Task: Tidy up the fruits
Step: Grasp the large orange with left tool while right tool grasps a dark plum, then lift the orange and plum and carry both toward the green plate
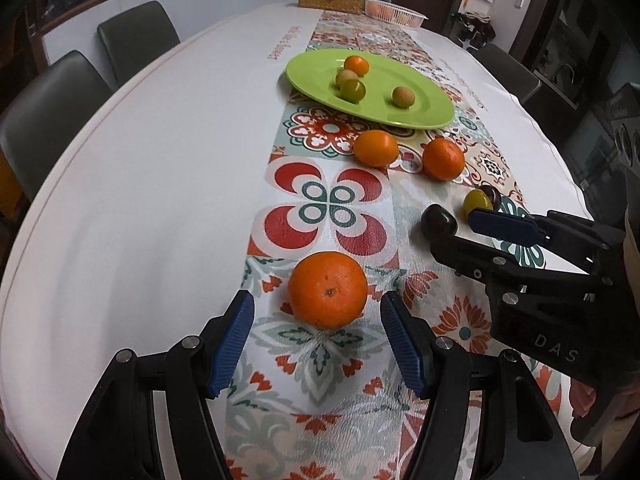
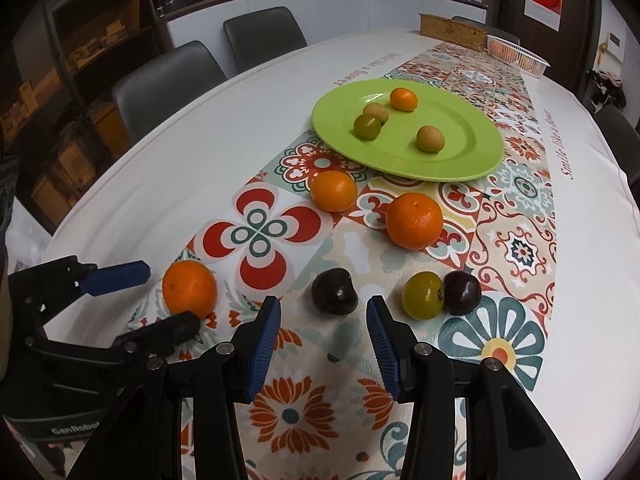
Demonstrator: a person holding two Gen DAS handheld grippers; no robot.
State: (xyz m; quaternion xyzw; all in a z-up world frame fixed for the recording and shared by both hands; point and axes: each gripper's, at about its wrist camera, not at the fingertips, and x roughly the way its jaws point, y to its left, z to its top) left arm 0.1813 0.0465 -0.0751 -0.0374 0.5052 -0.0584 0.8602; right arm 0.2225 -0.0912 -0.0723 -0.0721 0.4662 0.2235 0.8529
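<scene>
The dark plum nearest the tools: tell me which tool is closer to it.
Right. The right tool is open with the dark plum just ahead of its fingertips. The left tool is off to the side, open around the big orange.

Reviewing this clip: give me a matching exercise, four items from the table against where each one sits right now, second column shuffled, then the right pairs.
Items:
1. large orange
2. dark fruit
3. green plate
4. white basket

Places:
A. far end of the table, beside a woven box
B. ahead of the right tool, between its open fingers
C. mid-table, holding four small fruits
D. ahead of the left tool, between its open fingers

Pairs: 1-D, 2-B, 3-C, 4-A
</scene>
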